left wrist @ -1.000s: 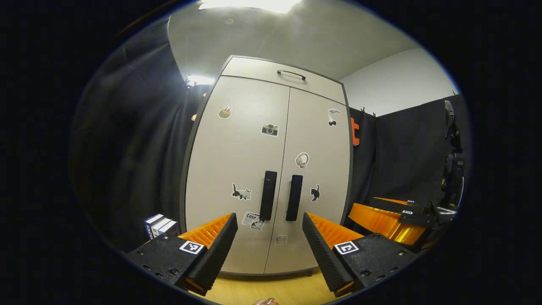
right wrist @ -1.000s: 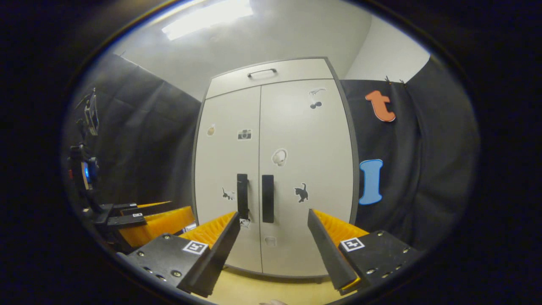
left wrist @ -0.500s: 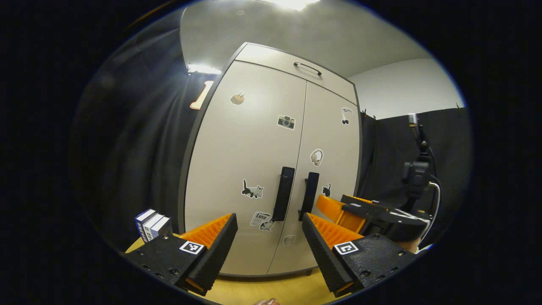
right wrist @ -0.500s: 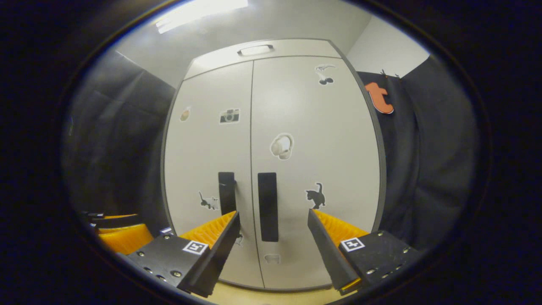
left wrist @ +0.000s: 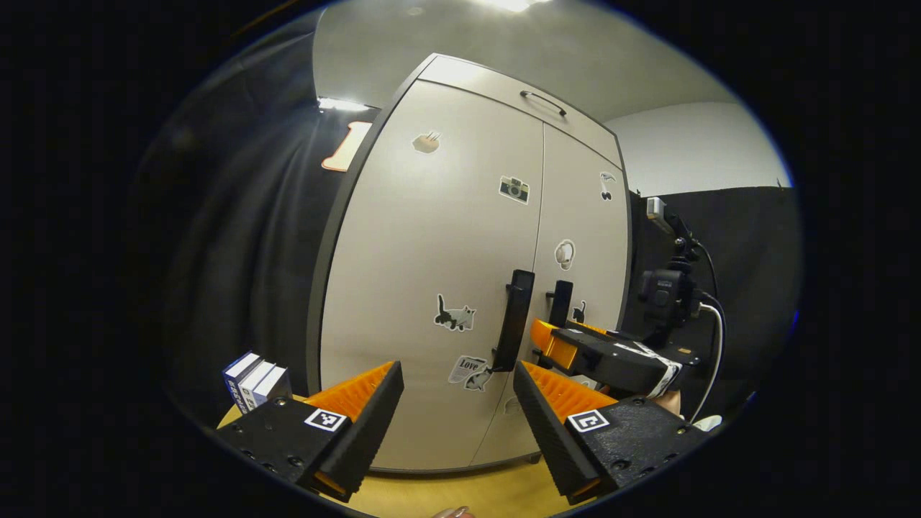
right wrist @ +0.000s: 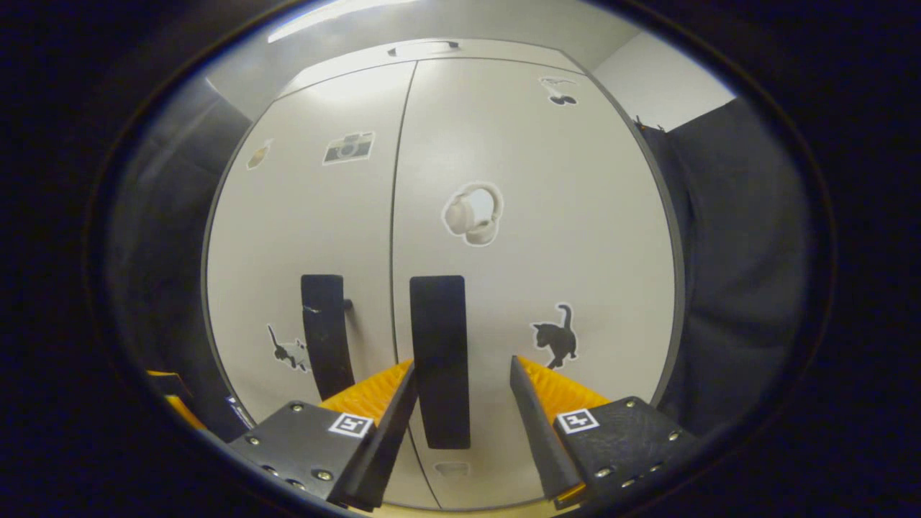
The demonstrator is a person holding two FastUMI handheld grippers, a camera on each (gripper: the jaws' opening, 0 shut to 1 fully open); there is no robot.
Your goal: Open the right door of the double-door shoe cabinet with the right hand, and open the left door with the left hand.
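left tongs (left wrist: 457, 414): fingers spread wide | right tongs (right wrist: 460, 410): fingers apart (level, pointing forward)

Wooden floor (left wrist: 432, 496) bears cabinet (left wrist: 432, 288) (books (left wrist: 255, 378) beside).

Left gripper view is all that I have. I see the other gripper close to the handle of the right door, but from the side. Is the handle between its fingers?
Observer: Yes. In the right gripper view the right handle stands between the fingers of the right gripper. The jaws are open, not clamped, and the handle sits nearer to the finger on the picture's left side.
Operator: Thank you. Is there something on the door beside the handle that the other finger could strike?
Observer: Nothing that stands out. There is a black cat sticker, flat on the right door, just above that finger.
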